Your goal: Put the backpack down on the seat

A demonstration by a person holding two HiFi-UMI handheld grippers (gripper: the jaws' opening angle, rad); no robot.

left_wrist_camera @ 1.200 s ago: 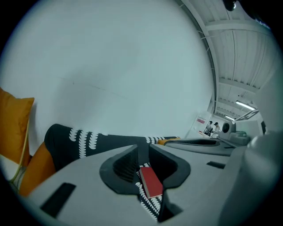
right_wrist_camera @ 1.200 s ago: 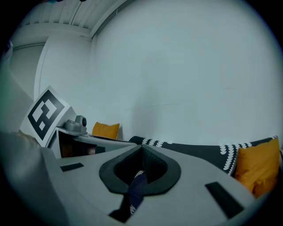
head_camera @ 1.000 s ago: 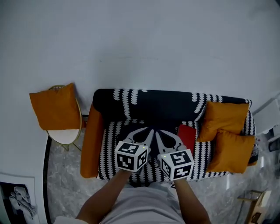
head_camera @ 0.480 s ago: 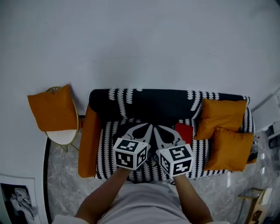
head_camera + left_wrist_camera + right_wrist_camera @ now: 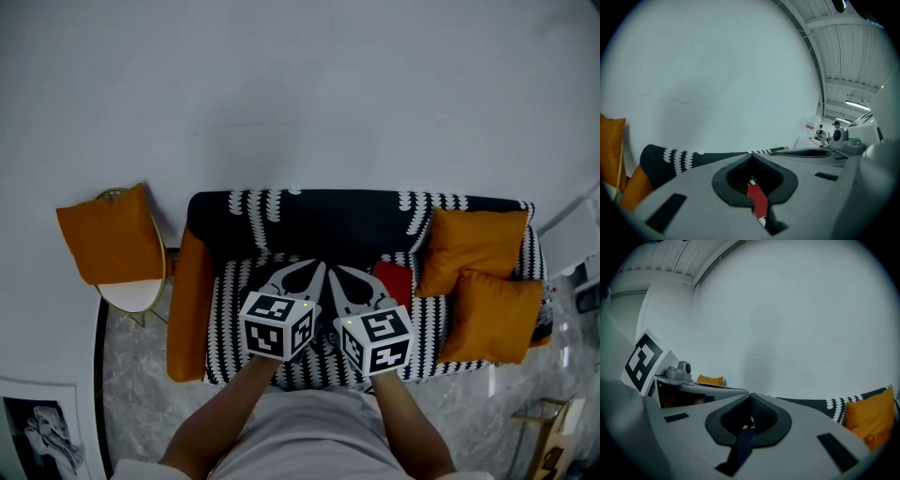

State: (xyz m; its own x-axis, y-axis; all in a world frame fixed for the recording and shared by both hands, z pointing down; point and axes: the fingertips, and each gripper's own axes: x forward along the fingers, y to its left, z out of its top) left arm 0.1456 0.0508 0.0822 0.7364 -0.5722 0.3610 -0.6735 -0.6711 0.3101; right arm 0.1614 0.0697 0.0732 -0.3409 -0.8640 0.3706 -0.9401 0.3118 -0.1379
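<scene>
I hold the left gripper (image 5: 317,269) over the middle of the sofa (image 5: 319,220) seat, jaws pressed together on nothing. The right gripper (image 5: 339,274) is just beside it, closed and empty too. The backpack (image 5: 395,281) lies on the sofa seat, its red part showing just right of the right gripper, between it and the sofa's orange cushions (image 5: 473,246).

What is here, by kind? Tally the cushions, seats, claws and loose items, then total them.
Orange cushions: 3
Sofa: 1
Chair: 1
Red item on the sofa seat: 1
Claws: 2 (left claw, right claw)
Total: 8
</scene>
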